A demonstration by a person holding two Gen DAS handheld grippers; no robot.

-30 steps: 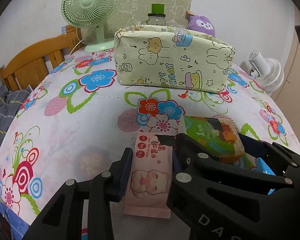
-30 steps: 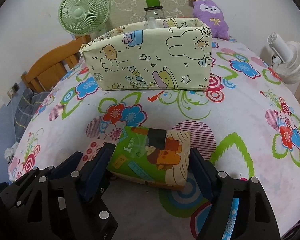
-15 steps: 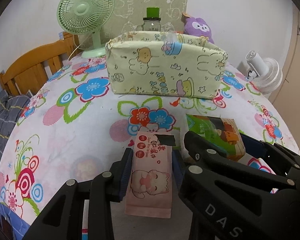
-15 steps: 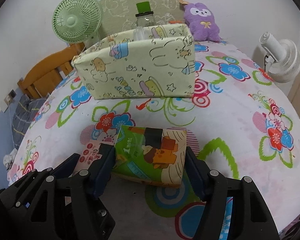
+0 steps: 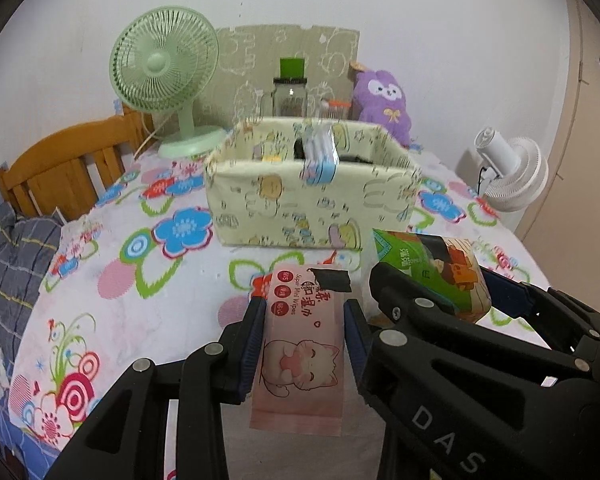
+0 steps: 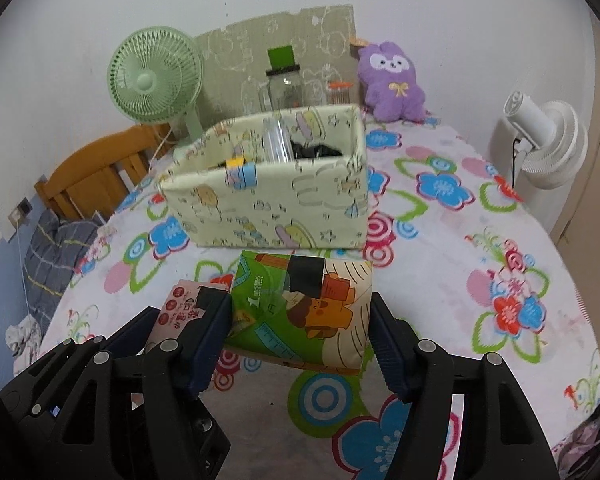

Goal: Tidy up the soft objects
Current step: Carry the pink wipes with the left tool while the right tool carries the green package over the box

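Note:
My left gripper (image 5: 304, 312) is shut on a pink wet-wipes pack (image 5: 300, 360) with a cat print, held by its long sides above the table. Just to its right, my right gripper (image 6: 300, 304) is shut on a green tissue pack (image 6: 320, 320), both pads pressing its ends, and the pack hangs clear of the cloth. The left wrist view also shows the green pack (image 5: 432, 268), and the right wrist view the pink pack (image 6: 176, 312). Ahead stands an open pale-yellow fabric box (image 5: 300, 204) with cartoon prints and several items inside.
A floral cloth covers the table (image 5: 140, 280). Behind the box are a green desk fan (image 5: 164, 68), a glass jar with a green lid (image 5: 290, 96) and a purple plush toy (image 5: 382, 100). A white fan (image 5: 512, 172) stands off the right edge, a wooden chair (image 5: 60, 168) at the left.
Both grippers have risen, lifting their packs off the cloth. The right jaws closed in on the green pack. The box's inside has come into view.

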